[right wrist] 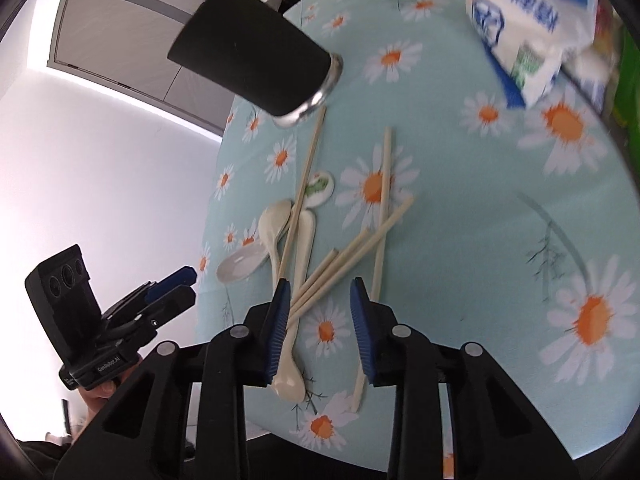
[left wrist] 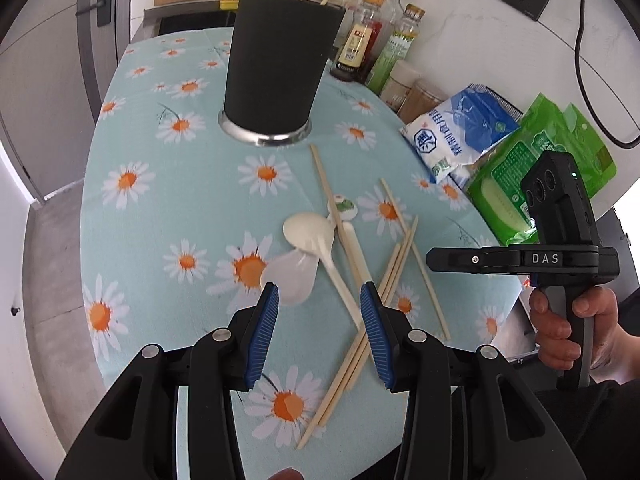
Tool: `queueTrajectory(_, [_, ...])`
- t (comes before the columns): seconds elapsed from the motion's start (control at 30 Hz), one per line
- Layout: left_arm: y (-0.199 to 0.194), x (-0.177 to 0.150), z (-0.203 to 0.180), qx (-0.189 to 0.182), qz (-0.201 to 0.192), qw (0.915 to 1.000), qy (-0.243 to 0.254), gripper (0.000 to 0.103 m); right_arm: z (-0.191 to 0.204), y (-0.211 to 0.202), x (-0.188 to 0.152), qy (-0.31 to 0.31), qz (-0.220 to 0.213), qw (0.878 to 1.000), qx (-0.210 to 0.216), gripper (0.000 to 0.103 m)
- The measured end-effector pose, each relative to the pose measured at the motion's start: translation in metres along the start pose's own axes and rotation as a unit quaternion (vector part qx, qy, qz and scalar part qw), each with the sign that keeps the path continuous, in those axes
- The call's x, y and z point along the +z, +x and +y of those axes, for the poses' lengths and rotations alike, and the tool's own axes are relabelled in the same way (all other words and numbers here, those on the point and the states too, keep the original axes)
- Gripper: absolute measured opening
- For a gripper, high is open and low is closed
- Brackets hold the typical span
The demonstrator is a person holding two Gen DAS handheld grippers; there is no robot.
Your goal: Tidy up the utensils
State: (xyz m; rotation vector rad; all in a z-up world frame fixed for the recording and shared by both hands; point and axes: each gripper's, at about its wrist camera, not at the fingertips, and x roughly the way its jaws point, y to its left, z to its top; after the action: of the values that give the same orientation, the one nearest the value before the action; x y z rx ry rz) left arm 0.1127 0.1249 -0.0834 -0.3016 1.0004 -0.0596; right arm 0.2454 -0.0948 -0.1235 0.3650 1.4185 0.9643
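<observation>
Hovering with jaws parted and empty, the left gripper [left wrist: 319, 295] and the right gripper [right wrist: 320, 289] hang over a heap of pale wooden chopsticks [left wrist: 394, 262] and cream plastic spoons [left wrist: 310, 232] on the round daisy-print turquoise tablecloth [left wrist: 160, 208]. Beyond stands a tall black tapered utensil cup [left wrist: 276, 68] holding two chopsticks. Glass condiment bottles [left wrist: 362, 40] and plastic food packets [left wrist: 464, 128] line the white wall behind.

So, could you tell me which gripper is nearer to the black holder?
Left, in my judgement. The left gripper hovers over the spoons facing the black holder; the right gripper hangs further out, over the chopsticks.
</observation>
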Motion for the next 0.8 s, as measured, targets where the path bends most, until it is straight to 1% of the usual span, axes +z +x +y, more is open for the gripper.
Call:
queueTrajectory(0.13, [0.003,-0.005,0.004,0.004,0.010,0.9999,-0.011,0.041,-0.006,0.011,-0.003,0.019,0.014,0.999,0.028,0.028])
queueTrajectory(0.23, [0.007,-0.007,0.005,0.004,0.021,0.9997,-0.014,0.041,-0.013,0.020,-0.004,0.037,0.018,0.998,0.045,0.028])
queueTrajectory(0.3, [0.008,-0.007,0.003,0.001,0.026,0.9996,-0.012,0.041,-0.018,0.020,-0.006,0.049,0.017,0.997,0.058,0.024])
queueTrajectory(0.4, [0.010,-0.006,-0.001,0.000,0.033,0.9995,-0.001,0.041,-0.025,0.021,-0.008,0.063,0.013,0.995,0.081,0.023])
queueTrajectory(0.43, [0.011,-0.006,-0.001,0.001,0.037,0.9993,0.001,0.041,-0.026,0.021,-0.008,0.066,0.012,0.994,0.085,0.021])
queueTrajectory(0.57, [0.014,-0.005,-0.002,0.000,0.047,0.9989,0.005,0.041,-0.030,0.024,-0.007,0.075,0.008,0.992,0.102,0.019])
queueTrajectory(0.67, [0.014,-0.003,-0.005,0.003,0.048,0.9988,0.011,0.041,-0.032,0.028,-0.004,0.082,0.007,0.991,0.107,0.014])
queueTrajectory(0.73, [0.014,-0.002,-0.006,0.002,0.050,0.9987,0.015,0.041,-0.035,0.031,-0.004,0.091,0.008,0.989,0.114,0.007])
queueTrajectory(0.8, [0.013,-0.001,-0.007,0.003,0.051,0.9985,0.021,0.041,-0.037,0.032,-0.007,0.100,0.008,0.988,0.117,0.004])
